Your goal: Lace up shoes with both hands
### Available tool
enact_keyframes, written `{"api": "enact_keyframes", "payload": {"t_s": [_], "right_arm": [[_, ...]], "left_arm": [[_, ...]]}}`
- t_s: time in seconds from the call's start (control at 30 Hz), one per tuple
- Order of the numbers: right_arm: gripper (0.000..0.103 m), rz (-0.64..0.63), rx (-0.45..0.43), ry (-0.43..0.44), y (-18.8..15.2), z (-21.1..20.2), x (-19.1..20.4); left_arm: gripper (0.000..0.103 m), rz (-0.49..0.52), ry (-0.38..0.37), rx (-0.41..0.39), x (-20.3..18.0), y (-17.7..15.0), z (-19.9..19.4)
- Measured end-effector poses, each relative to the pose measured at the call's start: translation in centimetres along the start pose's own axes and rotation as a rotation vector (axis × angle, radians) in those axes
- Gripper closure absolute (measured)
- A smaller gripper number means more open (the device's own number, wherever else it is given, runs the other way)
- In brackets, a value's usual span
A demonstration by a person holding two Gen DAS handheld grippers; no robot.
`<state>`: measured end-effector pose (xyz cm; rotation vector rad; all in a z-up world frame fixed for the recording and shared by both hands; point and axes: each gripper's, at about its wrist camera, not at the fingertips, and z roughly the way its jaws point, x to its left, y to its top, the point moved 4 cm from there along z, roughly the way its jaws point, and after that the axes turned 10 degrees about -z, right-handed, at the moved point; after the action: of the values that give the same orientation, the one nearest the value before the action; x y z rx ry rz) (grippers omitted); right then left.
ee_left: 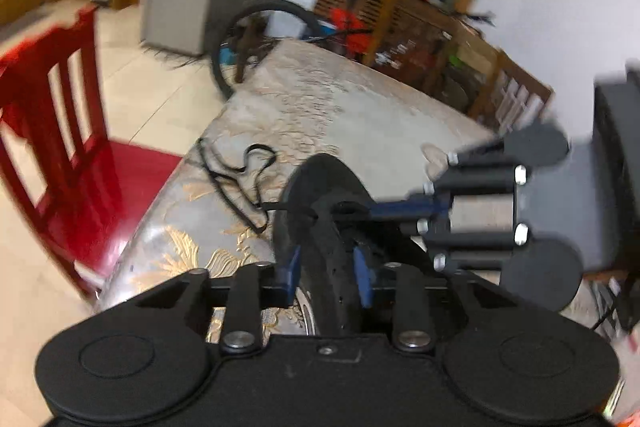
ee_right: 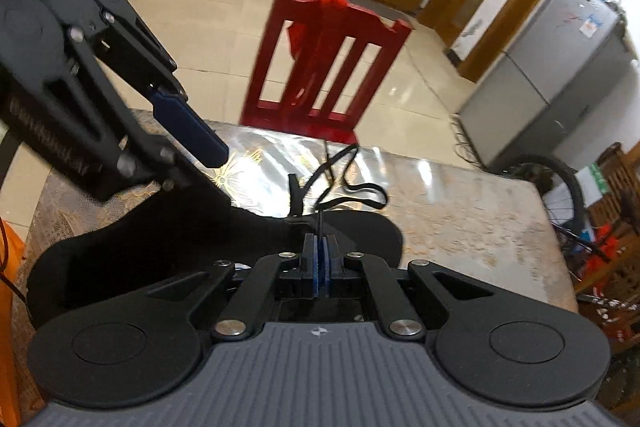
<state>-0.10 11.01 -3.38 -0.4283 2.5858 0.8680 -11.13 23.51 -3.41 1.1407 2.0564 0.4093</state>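
1. Left wrist view shows the black shoe standing on the patterned table, with the left gripper straddling its near edge; the blue pads sit either side of the shoe's wall, narrowly apart, and whether they press on it I cannot tell.

2. Right gripper has its pads closed together, and a thin black strand of the lace rises from between them; it looks pinched there.

3. Most of the lace lies in loose loops on the table beyond the shoe's toe, one strand running to an eyelet near the front; so, by my reading, only the first hole or so is threaded.

4. Left to do, I judge: nearly all the crossings up the eyelet rows, then pulling the slack through; the eyelets themselves are too dark to count.
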Motion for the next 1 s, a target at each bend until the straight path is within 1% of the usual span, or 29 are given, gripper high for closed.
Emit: {"api": "enact_keyframes", "payload": {"t_s": [0.07,0.13,0.23,0.33,0.43,0.53,0.8,0.9,1.0], "right_arm": [[0.101,-0.047,0.004,0.017,-0.3,0.7,0.7],[0.101,-0.088,-0.008,0.039,-0.3,0.9,1.3],[0.101,-0.154,-0.002,0.088,0.3,1.1,2.2],[0.101,-0.2,-0.013,0.068,0.7,0.8,3.1],[0.101,-0.161,-0.025,0.069,1.2,0.3,3.2],[0.101,-0.132,-0.033,0.066,1.6,0.0,3.4],[0.101,-0.106,-0.03,0.048,2.4,0.2,3.8],[0.101,-0.1,-0.028,0.043,2.7,1.0,3.9],[0.101,-0.067,-0.016,0.049,2.9,1.8,3.6]], "left_arm": [[0.077,-0.081,0.016,-0.008,1.0,0.1,-0.5],[0.075,-0.137,0.015,-0.008,1.7,0.2,-0.8],[0.07,-0.155,0.018,-0.005,1.7,0.4,-1.1],[0.068,-0.162,0.03,-0.01,2.1,0.3,-1.5],[0.068,-0.177,0.03,0.001,2.4,0.5,-1.5],[0.068,-0.149,0.034,0.002,2.2,0.5,-1.4],[0.068,-0.145,0.031,0.007,2.3,0.3,-1.4],[0.068,-0.14,0.032,0.005,2.2,0.2,-1.6],[0.068,-0.136,0.033,0.006,2.1,0.1,-1.6]]}}
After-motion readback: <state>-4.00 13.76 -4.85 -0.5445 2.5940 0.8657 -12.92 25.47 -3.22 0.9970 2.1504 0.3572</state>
